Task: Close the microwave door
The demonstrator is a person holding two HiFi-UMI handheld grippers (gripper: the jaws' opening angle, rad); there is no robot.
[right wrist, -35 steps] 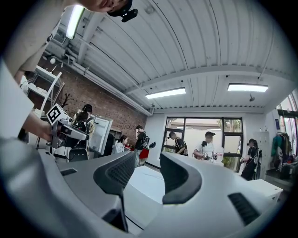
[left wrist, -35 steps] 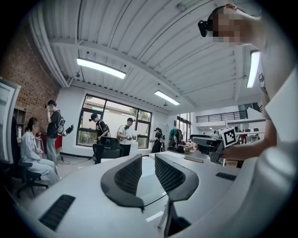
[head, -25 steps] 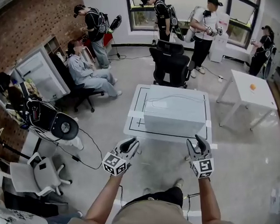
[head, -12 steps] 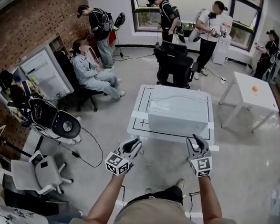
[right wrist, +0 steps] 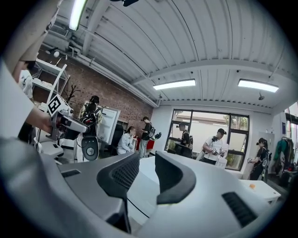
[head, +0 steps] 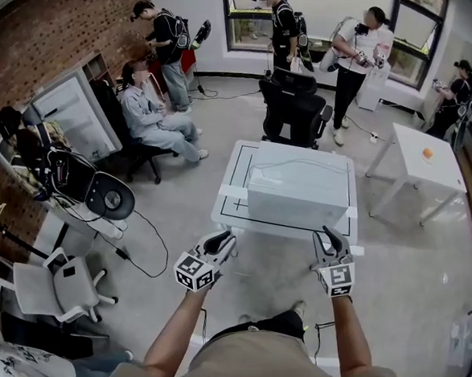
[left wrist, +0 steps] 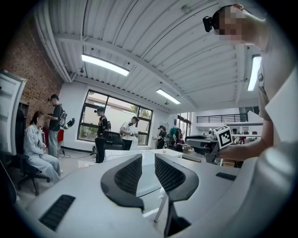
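Observation:
The microwave (head: 299,194) is a white box on a white table (head: 237,175) with black taped lines. Its door does not show from this side. Both grippers are held level in front of the table's near edge, apart from it. My left gripper (head: 223,238) is at the left, jaws close together with nothing between them (left wrist: 148,161). My right gripper (head: 328,235) is at the right, shut and empty (right wrist: 147,159). Each gripper view also catches the other gripper's marker cube (left wrist: 223,135), (right wrist: 56,106).
A black office chair (head: 294,100) stands behind the table. A small white table (head: 428,170) with an orange ball is at the right. Several people stand or sit along the far wall. A white cabinet (head: 77,122), a grey chair (head: 56,289) and floor cables lie left.
The right gripper's jaws have come together. Both hands stay in about the same place in front of the table.

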